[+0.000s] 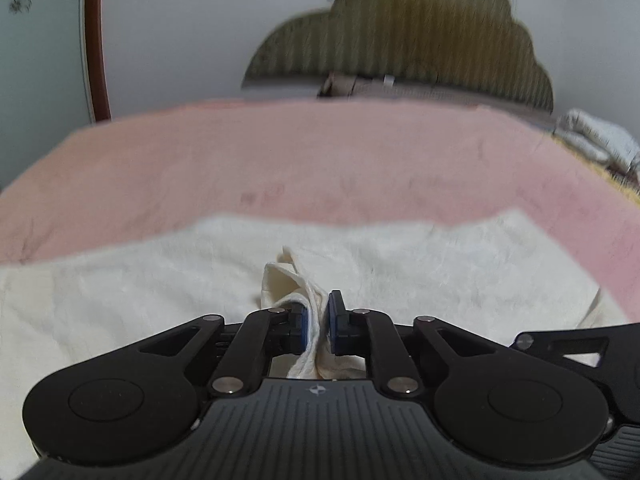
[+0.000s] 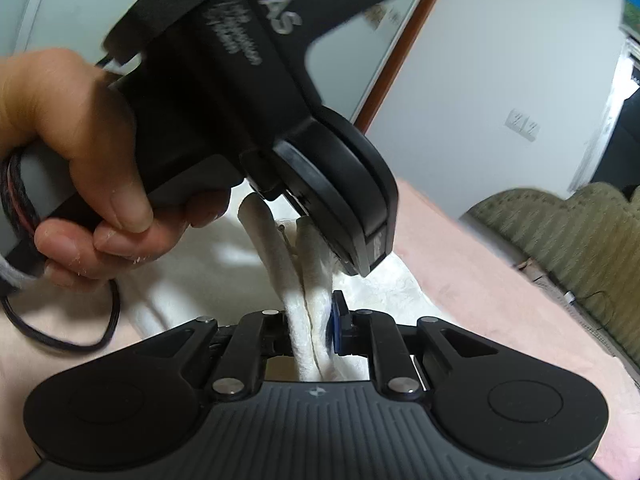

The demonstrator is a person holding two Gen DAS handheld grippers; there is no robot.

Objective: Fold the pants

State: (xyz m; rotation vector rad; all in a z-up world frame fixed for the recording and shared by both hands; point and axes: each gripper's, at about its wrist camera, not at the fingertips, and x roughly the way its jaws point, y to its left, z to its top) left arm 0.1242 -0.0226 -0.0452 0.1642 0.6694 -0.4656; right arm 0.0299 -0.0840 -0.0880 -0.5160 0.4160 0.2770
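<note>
The pants (image 1: 420, 264) are cream-white and lie spread across a pink bed cover (image 1: 280, 152). My left gripper (image 1: 318, 322) is shut on a bunched fold of the pants, low over the cloth. In the right wrist view my right gripper (image 2: 310, 326) is shut on a thick doubled edge of the pants (image 2: 296, 300), lifted off the bed. The left gripper's black body (image 2: 280, 112) and the hand that holds it (image 2: 80, 152) hang just above and ahead of the right gripper, close to it.
A green ribbed headboard or sofa back (image 1: 420, 36) stands beyond the bed. Folded white cloth (image 1: 596, 136) lies at the bed's far right. A brown-framed panel (image 1: 94, 40) stands at left. A black cable (image 2: 92, 320) loops on the bed under the hand.
</note>
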